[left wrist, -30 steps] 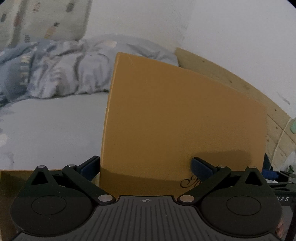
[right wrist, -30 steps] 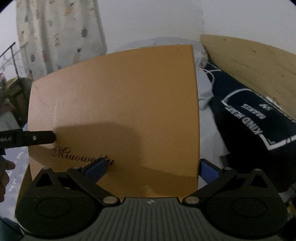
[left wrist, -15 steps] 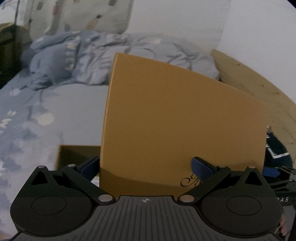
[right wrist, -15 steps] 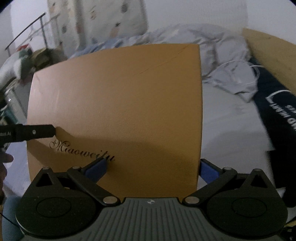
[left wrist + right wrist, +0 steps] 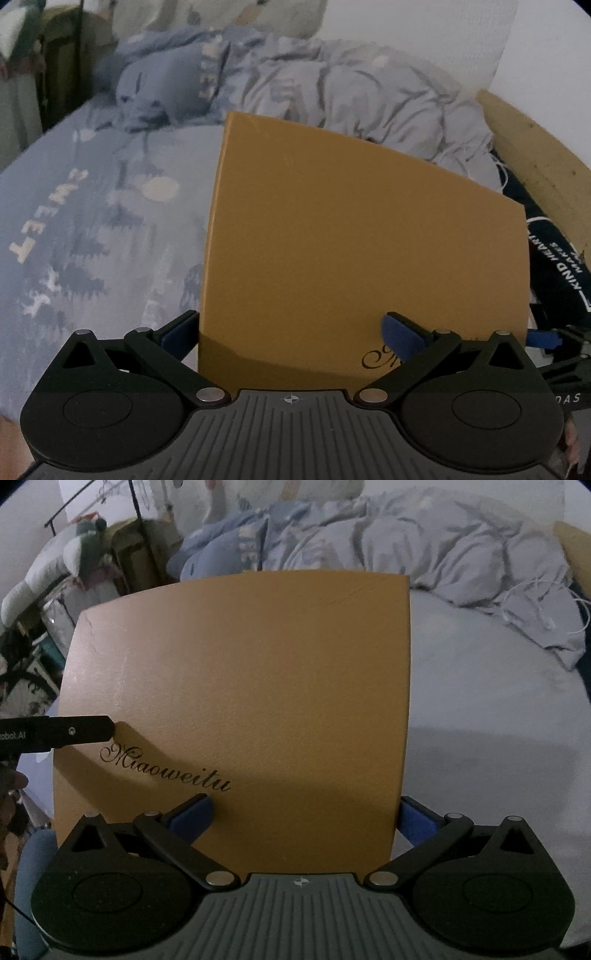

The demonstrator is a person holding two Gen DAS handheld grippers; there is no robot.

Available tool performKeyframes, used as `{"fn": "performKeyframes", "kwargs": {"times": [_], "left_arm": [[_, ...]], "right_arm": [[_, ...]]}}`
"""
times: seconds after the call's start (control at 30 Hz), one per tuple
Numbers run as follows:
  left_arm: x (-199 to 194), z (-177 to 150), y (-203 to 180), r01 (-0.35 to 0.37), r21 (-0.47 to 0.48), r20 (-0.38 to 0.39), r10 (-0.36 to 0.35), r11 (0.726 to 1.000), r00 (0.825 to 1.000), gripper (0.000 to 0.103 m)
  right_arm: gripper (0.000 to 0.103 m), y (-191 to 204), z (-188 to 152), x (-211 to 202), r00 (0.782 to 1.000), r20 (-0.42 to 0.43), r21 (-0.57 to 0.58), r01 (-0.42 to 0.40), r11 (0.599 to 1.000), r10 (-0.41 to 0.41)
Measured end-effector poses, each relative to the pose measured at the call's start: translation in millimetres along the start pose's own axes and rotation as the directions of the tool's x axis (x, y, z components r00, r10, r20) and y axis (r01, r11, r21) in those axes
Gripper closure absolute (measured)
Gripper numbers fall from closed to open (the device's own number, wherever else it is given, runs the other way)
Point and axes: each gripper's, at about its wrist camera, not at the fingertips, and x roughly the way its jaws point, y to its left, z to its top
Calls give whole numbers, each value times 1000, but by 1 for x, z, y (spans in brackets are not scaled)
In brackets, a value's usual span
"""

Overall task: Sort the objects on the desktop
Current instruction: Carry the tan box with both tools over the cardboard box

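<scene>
A flat orange-brown box with black script lettering is held up over a bed between both grippers. My left gripper is shut on its near edge, one blue pad on the top face and the other under the left side. In the right wrist view the same box fills the middle. My right gripper is shut on it, with one pad beside the lettering. The left gripper's black finger presses the box's left edge there. The underside of the box is hidden.
Under the box lies a bed with a pale blue printed sheet and a rumpled duvet at the back. A dark navy garment and a wooden headboard are on the right. Cluttered furniture and a rack stand at the left.
Both grippers have carried the box over the bed and tipped downward, so more bedding and less wall show. The brown piece seen low at the left earlier is out of view.
</scene>
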Motion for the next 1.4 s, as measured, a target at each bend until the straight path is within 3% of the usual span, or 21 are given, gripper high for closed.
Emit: {"fn": "performKeyframes", "kwargs": {"times": [0.67, 1.4], "left_arm": [[72, 2, 32, 17, -32, -125, -21, 999, 992, 0], [101, -12, 37, 14, -2, -168, -14, 1000, 986, 0]], "right_arm": [[0, 15, 1, 48, 995, -99, 27, 17, 999, -15], [0, 9, -5, 73, 987, -159, 45, 7, 999, 1]]}}
